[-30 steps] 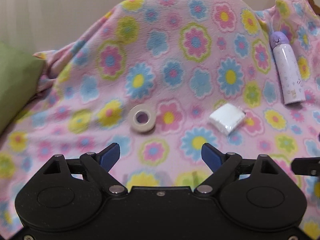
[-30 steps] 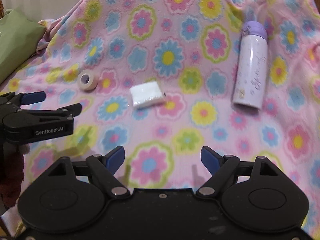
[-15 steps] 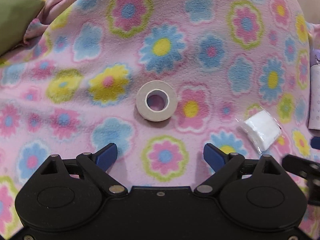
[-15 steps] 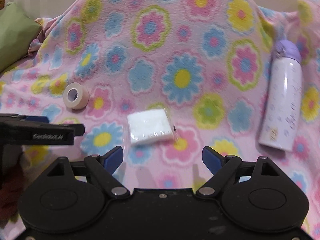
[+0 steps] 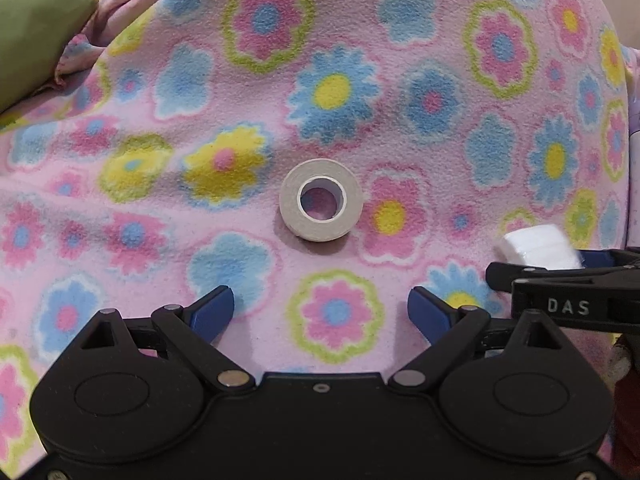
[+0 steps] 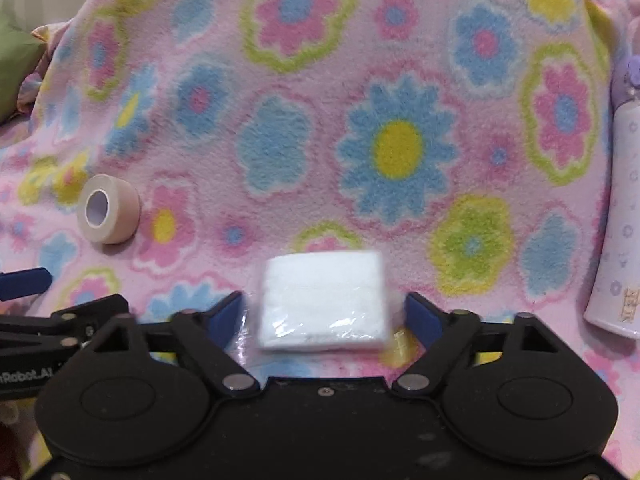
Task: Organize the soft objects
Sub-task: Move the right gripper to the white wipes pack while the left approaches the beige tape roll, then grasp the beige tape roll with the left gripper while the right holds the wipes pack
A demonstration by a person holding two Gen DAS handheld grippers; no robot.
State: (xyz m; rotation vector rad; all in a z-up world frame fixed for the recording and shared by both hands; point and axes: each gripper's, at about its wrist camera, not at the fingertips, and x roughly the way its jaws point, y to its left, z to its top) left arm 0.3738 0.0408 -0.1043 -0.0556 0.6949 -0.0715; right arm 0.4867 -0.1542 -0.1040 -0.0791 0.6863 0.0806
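A beige tape roll [image 5: 321, 200] lies flat on the pink flowered blanket [image 5: 400, 80], straight ahead of my left gripper [image 5: 321, 300]. That gripper stands open and empty a little short of the roll. A white pack of soft pads in clear wrap [image 6: 322, 304] lies between the blue fingers of my right gripper [image 6: 324, 306]. Its jaws are closing, with a small gap still showing on each side of the pack. In the left wrist view the same pack [image 5: 536, 246] sits at the right, just behind a black finger [image 5: 520, 272] of the right gripper.
A lilac and white bottle [image 6: 616, 220] lies on the blanket at the far right. A green cushion [image 5: 32, 20] is at the back left. The tape roll [image 6: 108, 208] shows left of the pack, with the left gripper [image 6: 60, 296] just below it.
My right gripper has moved forward and down until the white pack sits between its fingers. My left gripper came closer to the tape roll, then held still.
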